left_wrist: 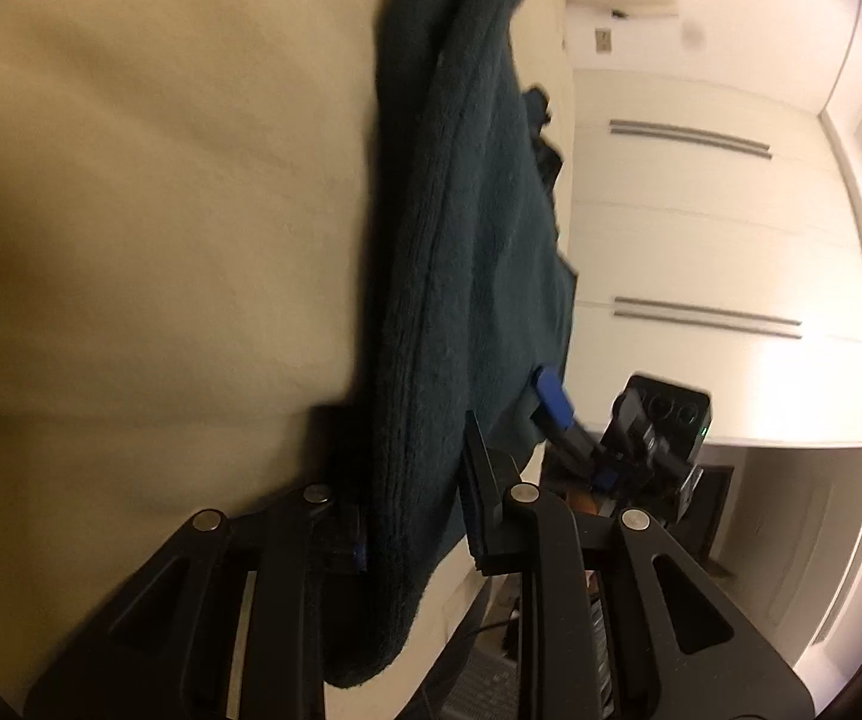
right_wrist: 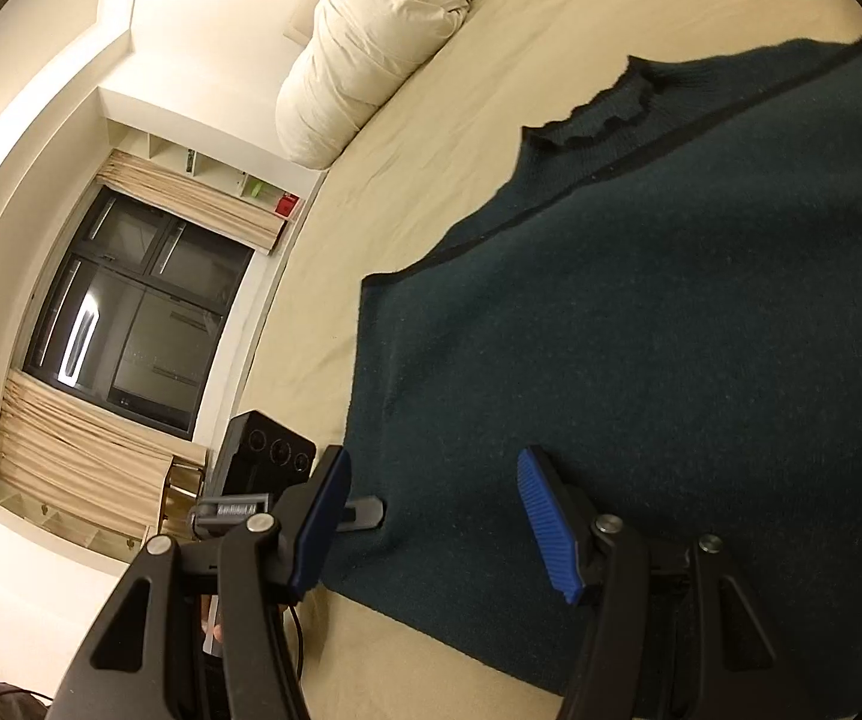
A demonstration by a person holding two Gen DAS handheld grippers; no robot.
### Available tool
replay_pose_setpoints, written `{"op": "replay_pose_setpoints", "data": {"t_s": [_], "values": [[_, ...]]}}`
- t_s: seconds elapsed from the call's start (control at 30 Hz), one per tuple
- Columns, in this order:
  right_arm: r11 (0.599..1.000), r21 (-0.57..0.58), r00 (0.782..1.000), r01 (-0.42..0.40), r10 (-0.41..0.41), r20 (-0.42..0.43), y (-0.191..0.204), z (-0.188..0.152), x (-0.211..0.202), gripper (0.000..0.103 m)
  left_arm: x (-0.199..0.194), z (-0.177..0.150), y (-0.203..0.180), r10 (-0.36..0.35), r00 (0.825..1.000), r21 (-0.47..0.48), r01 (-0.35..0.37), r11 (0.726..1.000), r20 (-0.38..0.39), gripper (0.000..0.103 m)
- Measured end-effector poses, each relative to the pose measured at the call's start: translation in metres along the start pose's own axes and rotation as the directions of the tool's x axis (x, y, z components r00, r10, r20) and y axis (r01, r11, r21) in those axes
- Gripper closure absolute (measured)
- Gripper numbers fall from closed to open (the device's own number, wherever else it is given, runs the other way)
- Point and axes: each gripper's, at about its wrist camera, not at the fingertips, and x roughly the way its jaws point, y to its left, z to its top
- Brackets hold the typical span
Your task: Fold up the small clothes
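Observation:
A dark teal knit sweater (right_wrist: 640, 330) lies flat on a cream bed sheet (right_wrist: 419, 138), its collar at the upper right. My right gripper (right_wrist: 436, 516) is open with blue pads just above the sweater's near hem corner. In the left wrist view the sweater (left_wrist: 466, 228) is seen edge-on as a folded double layer. My left gripper (left_wrist: 413, 480) has a thick fold of the sweater between its black fingers. The right gripper (left_wrist: 556, 408) shows there against the cloth's other side.
A rolled white duvet (right_wrist: 371, 42) lies at the head of the bed. A dark window with beige curtains (right_wrist: 125, 312) is at the left. White wardrobe doors (left_wrist: 700, 240) stand beyond the bed edge in the left wrist view.

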Motion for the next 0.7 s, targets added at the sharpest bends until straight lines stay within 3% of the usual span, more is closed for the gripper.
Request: {"op": "replay_pose_setpoints", "data": {"t_s": [0.27,0.47,0.6,0.7], "values": [[1.000,-0.026,1.000,-0.002,0.001,-0.022,0.013,0.009,0.016,0.041,0.000,-0.006,0.004,-0.019,0.999,0.023,0.018,1.000,0.044,0.088],[1.000,-0.021,0.993,0.017,-0.019,-0.113,0.006,0.020,0.048,0.041,-0.015,-0.018,-0.012,-0.015,0.994,0.028,0.012,1.000,0.111,0.091],[0.998,0.021,0.994,-0.058,0.059,-0.093,-0.007,0.026,0.030,0.041,-0.006,-0.023,-0.080,0.093,0.984,0.168,-0.118,0.979,0.149,0.091],[0.993,0.051,0.993,-0.105,0.108,-0.057,-0.024,0.039,-0.006,0.037,0.037,-0.032,-0.147,0.181,0.967,0.309,-0.229,0.923,0.178,0.091]]}}
